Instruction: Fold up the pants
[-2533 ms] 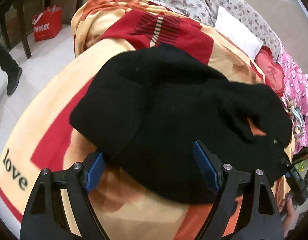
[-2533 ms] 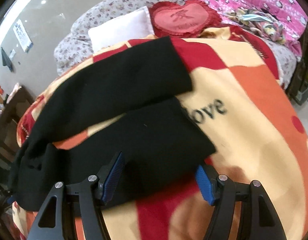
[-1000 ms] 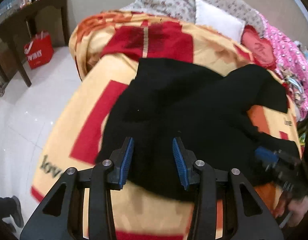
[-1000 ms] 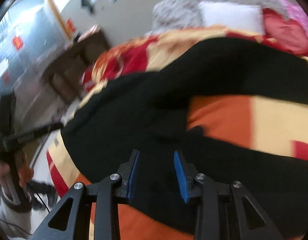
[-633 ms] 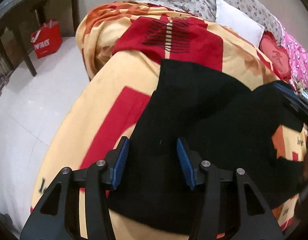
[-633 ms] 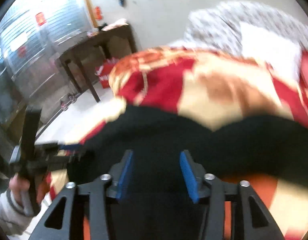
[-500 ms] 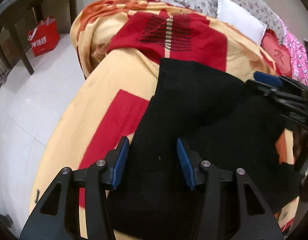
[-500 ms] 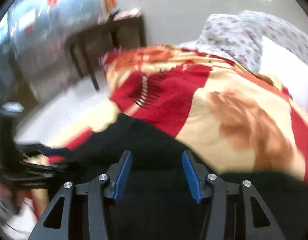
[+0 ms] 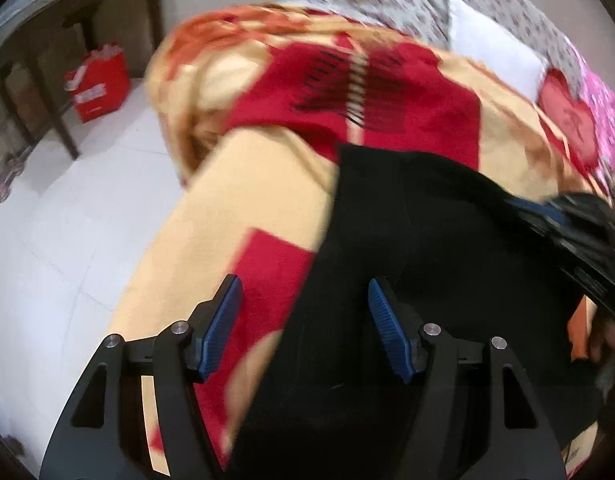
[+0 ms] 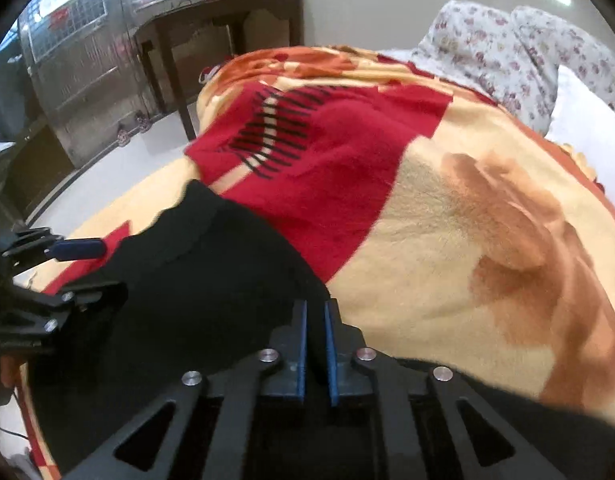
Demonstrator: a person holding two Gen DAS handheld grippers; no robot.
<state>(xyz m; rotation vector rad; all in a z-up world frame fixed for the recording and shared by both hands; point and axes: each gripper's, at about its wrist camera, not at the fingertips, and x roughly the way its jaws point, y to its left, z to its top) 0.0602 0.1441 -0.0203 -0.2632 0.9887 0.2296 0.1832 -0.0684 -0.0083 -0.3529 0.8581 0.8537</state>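
Black pants [image 9: 419, 272] lie on a red, orange and cream blanket [image 9: 243, 184] on a bed. My left gripper [image 9: 305, 320] is open over the pants' left edge, with nothing between its blue pads. My right gripper [image 10: 314, 344] is shut on a fold of the black pants [image 10: 211, 264] at their far edge. The right gripper also shows in the left wrist view [image 9: 579, 240] at the right. The left gripper shows in the right wrist view [image 10: 63, 272] at the left.
A dark wooden table [image 10: 211, 32] and a red bag [image 9: 99, 84] stand on the white floor left of the bed. Floral pillows [image 10: 507, 48], a white pillow [image 9: 491, 52] and a red heart cushion [image 9: 567, 120] lie at the bed's head.
My left gripper has opened wider and let go of the pants. My right gripper has closed on the pants' edge after carrying the fabric across.
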